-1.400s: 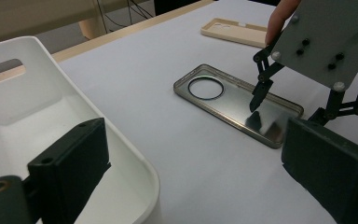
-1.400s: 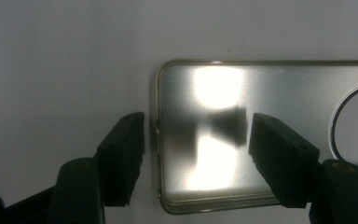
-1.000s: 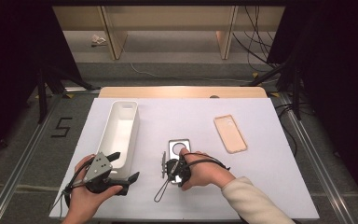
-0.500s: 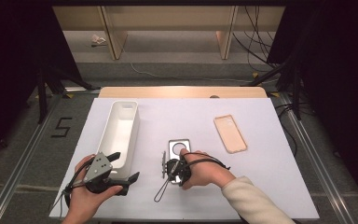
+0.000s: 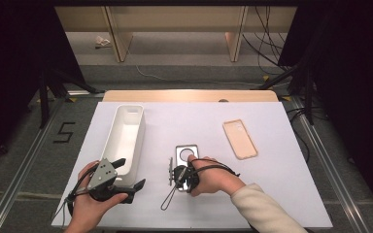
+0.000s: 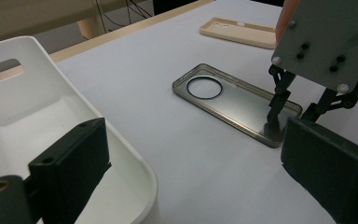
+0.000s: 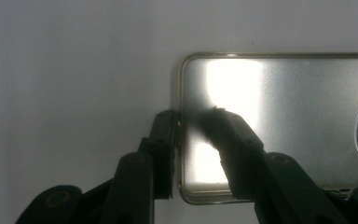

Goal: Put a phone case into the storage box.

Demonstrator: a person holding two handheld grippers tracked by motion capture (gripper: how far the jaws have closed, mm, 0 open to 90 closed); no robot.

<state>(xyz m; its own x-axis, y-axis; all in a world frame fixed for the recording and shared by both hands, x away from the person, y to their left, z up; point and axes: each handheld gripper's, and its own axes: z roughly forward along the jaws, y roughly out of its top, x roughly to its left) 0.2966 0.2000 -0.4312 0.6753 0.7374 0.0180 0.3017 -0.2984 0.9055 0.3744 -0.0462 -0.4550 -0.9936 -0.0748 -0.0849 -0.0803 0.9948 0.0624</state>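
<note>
Grey-tinted clear phone case (image 5: 186,154) lies flat at the table's (image 5: 272,184) centre, between the white bin (image 5: 124,138) and the beige phone case (image 5: 240,139). The right hand (image 5: 213,177) is laid low, its right gripper (image 7: 193,123) nearly closed, straddling the case's near rim: one jaw outside, one inside. The left gripper (image 6: 191,172) rests wide open, holding nothing, over the bin's near corner.

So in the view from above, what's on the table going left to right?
Left gripper at the near end of the white tray → right gripper on the near end of the clear phone case → beige phone case.
</note>
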